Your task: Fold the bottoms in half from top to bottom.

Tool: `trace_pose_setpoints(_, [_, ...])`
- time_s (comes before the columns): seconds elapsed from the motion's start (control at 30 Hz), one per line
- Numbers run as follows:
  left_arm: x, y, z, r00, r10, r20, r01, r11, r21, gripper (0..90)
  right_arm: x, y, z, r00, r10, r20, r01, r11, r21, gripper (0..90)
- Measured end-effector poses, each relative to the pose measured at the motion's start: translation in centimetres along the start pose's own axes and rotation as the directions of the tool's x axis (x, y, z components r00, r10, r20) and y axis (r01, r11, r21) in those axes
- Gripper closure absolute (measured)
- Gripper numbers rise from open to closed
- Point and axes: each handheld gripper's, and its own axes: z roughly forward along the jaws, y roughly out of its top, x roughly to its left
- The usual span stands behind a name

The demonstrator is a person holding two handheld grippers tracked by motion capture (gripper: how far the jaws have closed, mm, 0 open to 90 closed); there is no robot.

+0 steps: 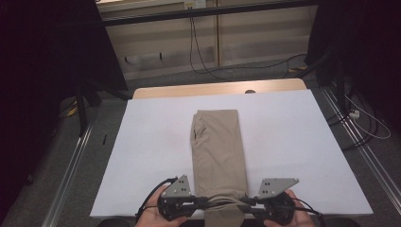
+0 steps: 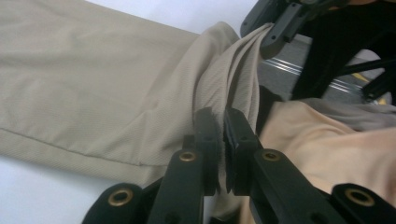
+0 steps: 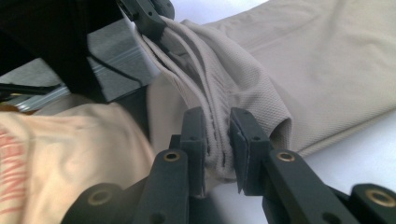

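We pinch the near end of the tan trousers (image 1: 218, 146), lying lengthwise mid-table (image 1: 156, 142), with the left gripper (image 1: 204, 202) and right gripper (image 1: 247, 202) clamped on its corners. We should lift evenly, keeping the hem taut for a square fold.

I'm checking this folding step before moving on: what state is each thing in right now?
Trousers: folded lengthwise into a long strip, lying flat on the white table, near end bunched and lifted at the table's edge.
Left gripper: shut on the trousers' near end.
Right gripper: shut on the same end, opposite side.
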Motion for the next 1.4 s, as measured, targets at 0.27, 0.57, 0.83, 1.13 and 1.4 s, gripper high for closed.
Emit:
trace_pose_setpoints(0.27, [-2.4,-1.3,-0.6,0.9975,-0.014,0.069,0.012,0.9994,0.032,83.0,2.9,-1.1,-0.6,0.9976,0.001,-0.069,0.001,1.0,0.027,70.2])
trace_pose_setpoints(0.57, [2.6,-0.7,0.0,0.9852,-0.059,-0.161,0.058,0.9983,-0.008,36.9,-0.5,0.0,0.6,0.9993,0.021,0.031,-0.021,1.0,0.003,35.6])
trace_pose_setpoints(0.83, [9.2,1.1,1.0,0.9461,-0.127,-0.298,0.108,0.991,-0.079,20.2,-7.1,2.3,2.0,0.9858,0.058,0.158,-0.058,0.998,-0.002,29.8])
trace_pose_setpoints(1.13, [16.4,3.7,2.4,0.8896,-0.201,-0.41,0.164,0.9787,-0.124,12.8,-14.8,6.3,4.0,0.9647,0.111,0.239,-0.102,0.993,-0.051,30.7])
trace_pose_setpoints(1.4, [22.5,5.6,3.5,0.8619,-0.265,-0.432,0.219,0.9635,-0.154,16.9,-20.7,9.9,6.0,0.9372,0.158,0.311,-0.14,0.987,-0.081,33.2])
